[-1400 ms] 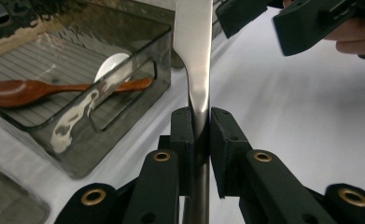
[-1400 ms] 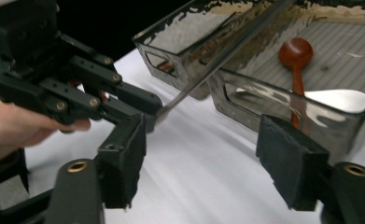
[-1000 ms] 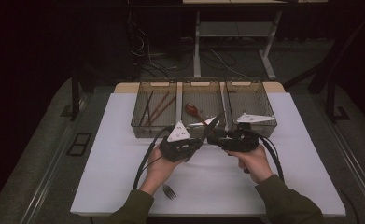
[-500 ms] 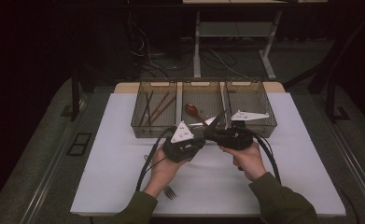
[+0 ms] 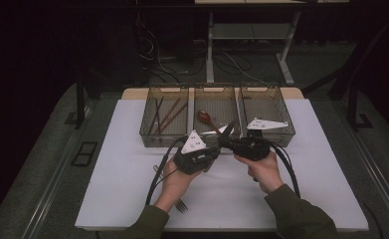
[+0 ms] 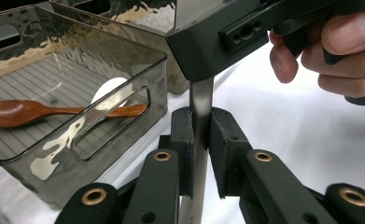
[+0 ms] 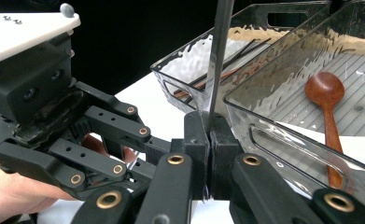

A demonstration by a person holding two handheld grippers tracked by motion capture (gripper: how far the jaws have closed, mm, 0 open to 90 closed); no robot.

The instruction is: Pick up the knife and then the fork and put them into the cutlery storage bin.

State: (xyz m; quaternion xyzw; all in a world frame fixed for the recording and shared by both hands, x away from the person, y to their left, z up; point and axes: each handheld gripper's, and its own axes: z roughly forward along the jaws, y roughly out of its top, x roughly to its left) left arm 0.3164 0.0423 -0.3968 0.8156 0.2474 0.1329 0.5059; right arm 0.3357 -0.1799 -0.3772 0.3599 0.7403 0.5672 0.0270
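Both grippers sit closer together than before, meeting over table (image 5: 122,199) just in front of middle bin (image 5: 215,107). Left gripper (image 6: 200,135) pinches thin metal strip (image 6: 200,95), maybe knife. Right gripper (image 7: 208,140) pinches it too. Looks like hand-over. Wooden spoon (image 7: 328,109) lies in middle bin. Bin wall close; open room nearer person. Fork (image 5: 181,205) by left sleeve.

Right gripper (image 7: 208,140): bottom centre, jaws closed on a thin metal blade (image 7: 217,60).
Left gripper (image 7: 54,116): left side.
Wooden spoon (image 7: 327,107): right, inside a clear bin (image 7: 283,140).
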